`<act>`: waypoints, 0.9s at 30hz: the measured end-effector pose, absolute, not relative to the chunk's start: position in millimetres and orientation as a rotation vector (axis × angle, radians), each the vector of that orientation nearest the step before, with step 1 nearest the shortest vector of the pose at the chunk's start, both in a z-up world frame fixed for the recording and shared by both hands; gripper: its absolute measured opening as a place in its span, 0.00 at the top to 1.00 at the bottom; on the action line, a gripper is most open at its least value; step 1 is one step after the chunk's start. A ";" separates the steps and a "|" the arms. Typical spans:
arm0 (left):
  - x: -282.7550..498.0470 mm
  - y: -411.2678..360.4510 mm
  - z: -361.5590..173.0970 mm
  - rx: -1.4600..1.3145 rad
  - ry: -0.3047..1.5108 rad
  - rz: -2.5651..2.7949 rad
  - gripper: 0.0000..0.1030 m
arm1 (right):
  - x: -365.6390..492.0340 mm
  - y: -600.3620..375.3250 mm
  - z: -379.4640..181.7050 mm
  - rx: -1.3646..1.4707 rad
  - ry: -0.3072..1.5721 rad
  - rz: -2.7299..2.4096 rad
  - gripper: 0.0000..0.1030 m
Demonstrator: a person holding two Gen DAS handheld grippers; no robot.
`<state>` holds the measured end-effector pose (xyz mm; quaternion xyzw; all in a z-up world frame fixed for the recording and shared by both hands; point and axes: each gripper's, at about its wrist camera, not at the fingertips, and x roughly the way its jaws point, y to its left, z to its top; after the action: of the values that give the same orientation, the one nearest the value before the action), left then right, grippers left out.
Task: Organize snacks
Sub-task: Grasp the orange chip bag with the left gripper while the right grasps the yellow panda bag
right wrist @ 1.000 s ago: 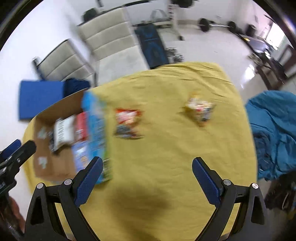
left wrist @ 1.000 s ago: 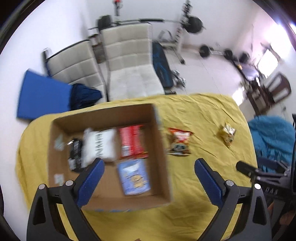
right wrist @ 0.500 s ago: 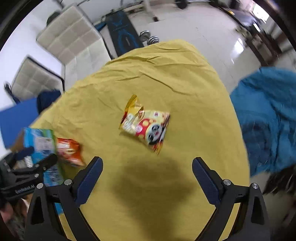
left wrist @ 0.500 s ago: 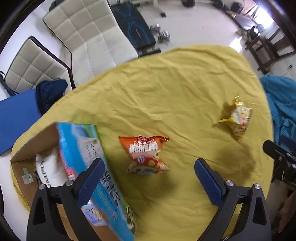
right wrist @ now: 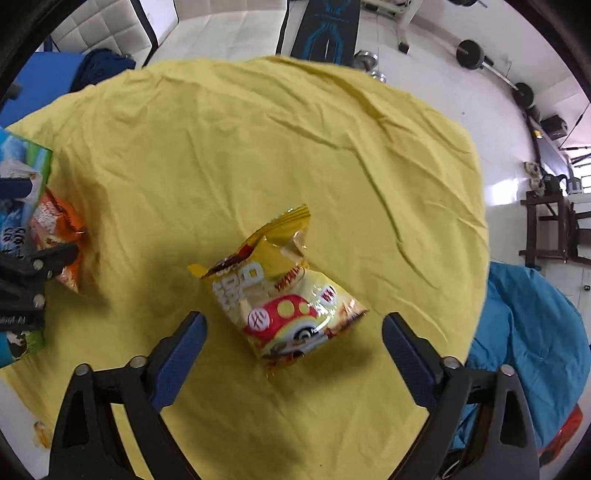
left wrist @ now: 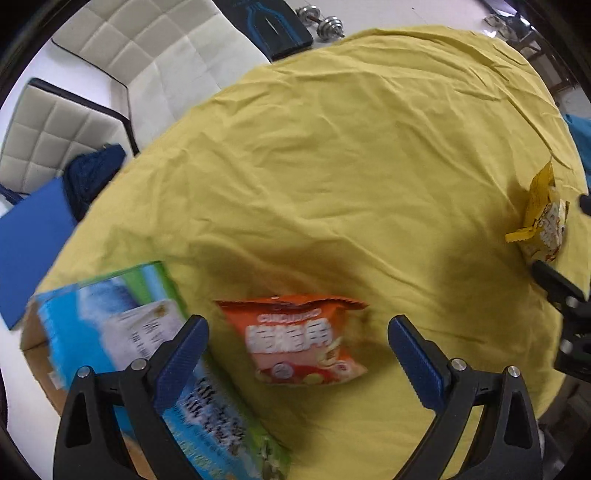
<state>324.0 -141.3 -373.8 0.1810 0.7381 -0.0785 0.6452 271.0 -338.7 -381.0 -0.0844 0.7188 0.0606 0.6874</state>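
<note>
An orange snack bag lies flat on the yellow tablecloth, right between the wide-spread fingers of my open left gripper. A yellow snack bag with a red car print lies crumpled between the fingers of my open right gripper. The cardboard box with its blue-green printed side stands at the left of the table; its inside is hidden. In the right wrist view the orange bag shows at the far left beside the left gripper. The yellow bag appears at the left view's right edge.
White padded chairs and a blue mat stand beyond the table's far side. A blue blanket lies off the table's right edge. Dumbbells and a weight bench sit on the floor behind.
Both grippers have swung right and come down closer to the table. The left one went from above the box to the orange bag; the right one closed in on the yellow bag.
</note>
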 end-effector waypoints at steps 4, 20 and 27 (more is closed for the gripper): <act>327.3 -145.0 -379.3 0.417 1.697 -0.167 0.07 | 281.4 -342.7 -396.8 -0.134 1.649 0.133 0.20; 315.4 -147.2 -410.5 0.141 1.805 -0.162 0.50 | 273.6 -383.4 -428.7 0.225 1.765 0.054 0.45; 317.2 -143.4 -418.4 0.085 1.765 -0.162 0.50 | 257.3 -377.1 -420.8 0.183 1.743 0.037 0.44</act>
<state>317.2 -143.4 -418.4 0.0372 0.7713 -0.0709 0.6314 257.3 -377.1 -420.8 0.0800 0.7640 0.0164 0.6400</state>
